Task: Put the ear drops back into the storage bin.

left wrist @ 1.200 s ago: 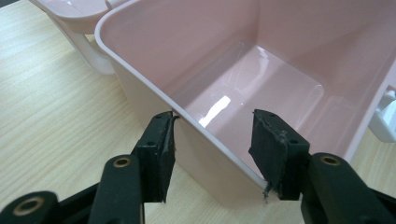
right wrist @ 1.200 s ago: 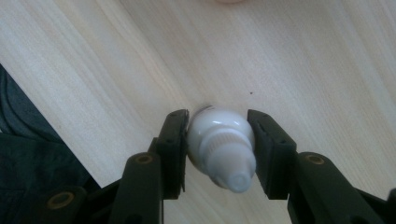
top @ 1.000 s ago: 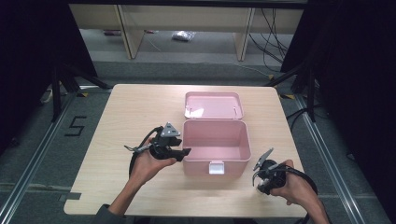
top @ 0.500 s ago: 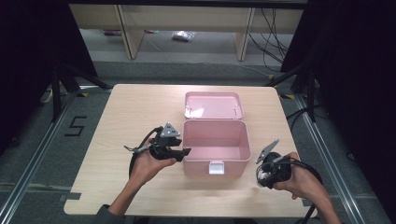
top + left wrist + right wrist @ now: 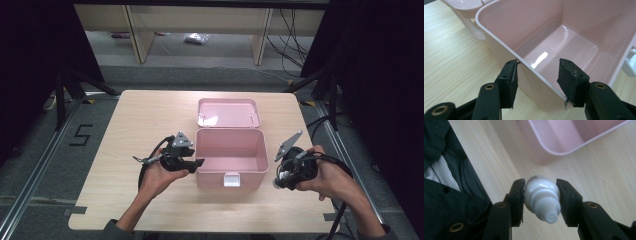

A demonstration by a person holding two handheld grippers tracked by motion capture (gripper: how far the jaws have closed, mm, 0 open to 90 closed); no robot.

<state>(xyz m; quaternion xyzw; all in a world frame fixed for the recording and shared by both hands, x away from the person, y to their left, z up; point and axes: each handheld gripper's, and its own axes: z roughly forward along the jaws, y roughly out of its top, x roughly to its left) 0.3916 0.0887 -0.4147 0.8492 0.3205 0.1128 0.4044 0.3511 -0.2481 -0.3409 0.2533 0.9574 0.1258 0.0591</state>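
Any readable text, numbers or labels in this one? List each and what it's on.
"5": marked in black on the grey floor left of the table.
White bottle in the right gripper: no label readable; any print is hidden or blurred.
Pink box, its lid and white latch: no text seen.

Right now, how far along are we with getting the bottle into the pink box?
Done: the pink box is open and empty. In hand: the right gripper clamps the white bottle beside it; the left gripper straddles its wall, jaws open. Left: placing the bottle inside.
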